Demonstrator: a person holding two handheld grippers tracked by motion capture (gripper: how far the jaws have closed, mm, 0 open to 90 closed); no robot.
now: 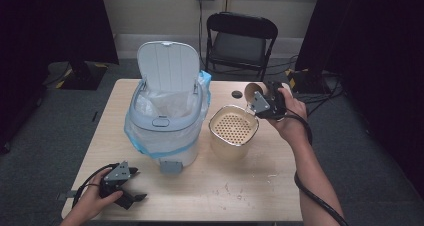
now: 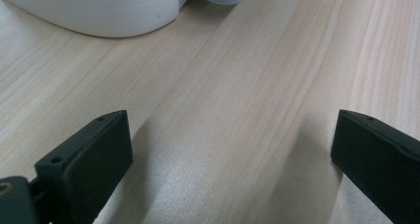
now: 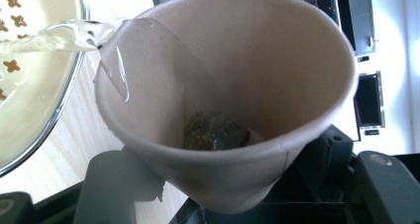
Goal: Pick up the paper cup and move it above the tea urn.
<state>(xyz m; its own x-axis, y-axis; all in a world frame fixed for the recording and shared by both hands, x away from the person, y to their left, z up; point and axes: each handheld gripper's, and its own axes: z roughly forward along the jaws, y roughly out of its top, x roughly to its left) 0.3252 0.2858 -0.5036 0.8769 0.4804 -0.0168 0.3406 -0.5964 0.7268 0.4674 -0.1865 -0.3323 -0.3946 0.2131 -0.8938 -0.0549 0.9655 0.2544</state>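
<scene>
My right gripper (image 1: 256,97) is shut on a brown paper cup (image 1: 251,90), tipped toward a beige strainer pot (image 1: 234,131) at the table's middle. In the right gripper view the paper cup (image 3: 223,100) lies on its side between the jaws. Clear water (image 3: 54,35) runs from its lip into the perforated bowl (image 3: 29,75), and a dark green lump (image 3: 215,132) sits inside the cup. My left gripper (image 1: 136,186) rests at the table's front left, open and holding nothing. In its own view, the left gripper (image 2: 230,159) has bare wood between its jaws.
A white pedal bin (image 1: 167,113) with its lid up and a blue-edged liner stands left of the pot; its base (image 2: 99,11) shows ahead of the left gripper. A small black cap (image 1: 236,94) lies behind the pot. A black folding chair (image 1: 241,38) stands beyond the table.
</scene>
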